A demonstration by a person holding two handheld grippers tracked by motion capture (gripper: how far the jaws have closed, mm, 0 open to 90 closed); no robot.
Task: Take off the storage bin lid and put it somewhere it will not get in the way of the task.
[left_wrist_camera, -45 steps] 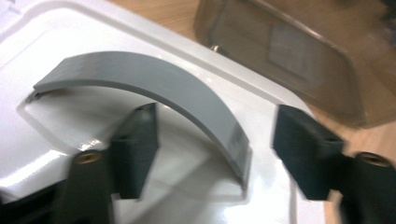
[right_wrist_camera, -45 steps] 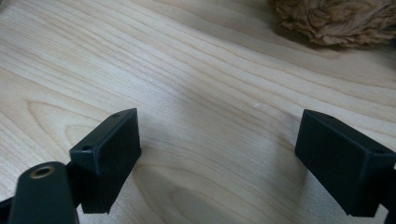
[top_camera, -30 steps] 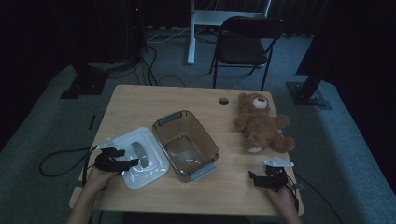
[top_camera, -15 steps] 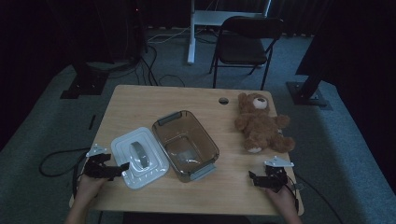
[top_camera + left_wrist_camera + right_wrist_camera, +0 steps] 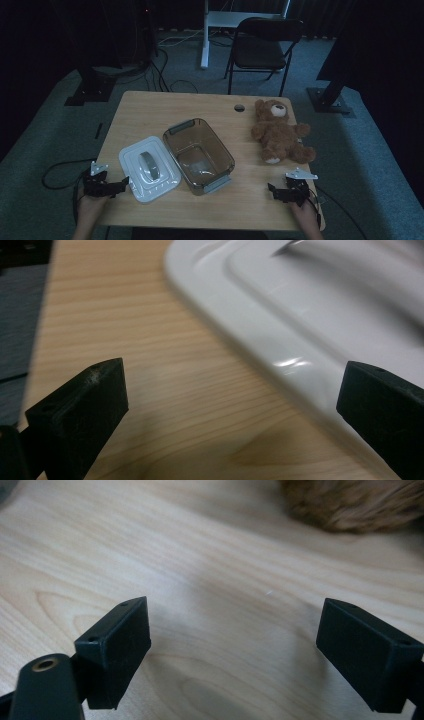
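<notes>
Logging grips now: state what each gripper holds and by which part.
Nothing is held. The left gripper is open beside the white lid; the right gripper is open over bare table.

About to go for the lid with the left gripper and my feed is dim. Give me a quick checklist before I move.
1. Left gripper open: ok, jaws stand wide apart with nothing between them.
2. Lid reachable: ok, it lies flat on the table just ahead of the left gripper, its near edge by one jaw.
3. Lid free of the container: cannot tell; they lie side by side and may touch.
4. Container empty: ok, nothing shows inside it.
5. Right gripper out of the way: ok, open and low at the near right edge, short of the bear.
</notes>
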